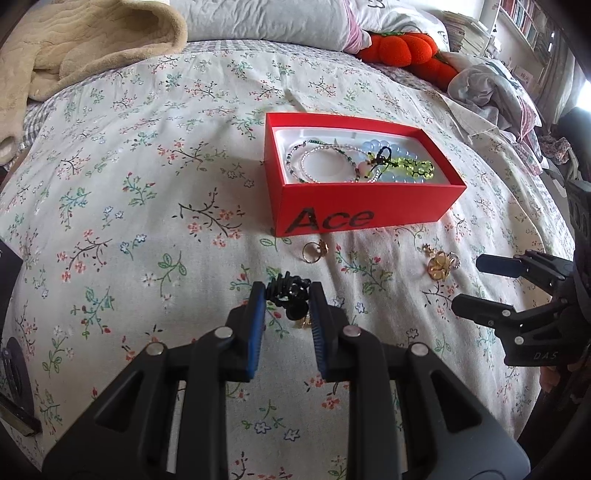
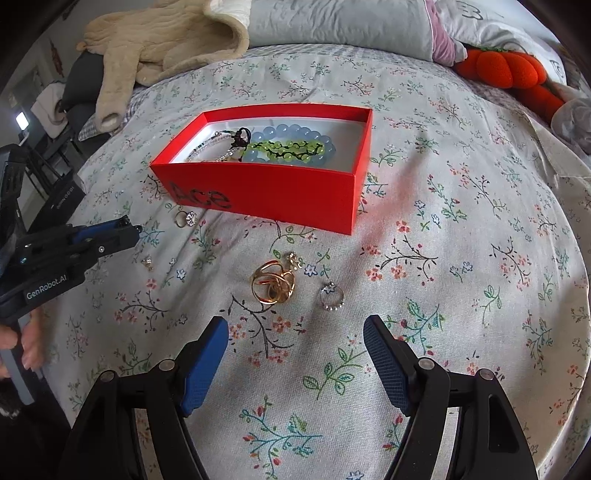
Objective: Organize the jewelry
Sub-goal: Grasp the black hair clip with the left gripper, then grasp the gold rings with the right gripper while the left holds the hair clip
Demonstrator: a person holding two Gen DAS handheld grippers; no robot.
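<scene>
A red "Ace" box (image 1: pixel 332 216) (image 2: pixel 280 192) lies open on the floral bedspread, holding bead bracelets (image 1: pixel 391 162) (image 2: pixel 291 147). My left gripper (image 1: pixel 288 295) is shut on a black corded jewelry piece (image 1: pixel 290 297) just above the bed, in front of the box. A gold ring (image 1: pixel 314 251) (image 2: pixel 186 218) lies between it and the box. My right gripper (image 2: pixel 295 332) is open and empty, just short of a gold ring cluster (image 2: pixel 272 282) (image 1: pixel 439 266) and a silver ring (image 2: pixel 332 297). A small earring (image 2: pixel 147 262) lies to the left.
A beige blanket (image 1: pixel 74 48) and grey pillow (image 1: pixel 277 18) lie at the bed's far end. An orange plush toy (image 1: pixel 402 50) (image 2: pixel 506 70) sits at the back right beside crumpled clothes (image 1: pixel 491 88). A black box (image 2: pixel 62 201) lies at the left bed edge.
</scene>
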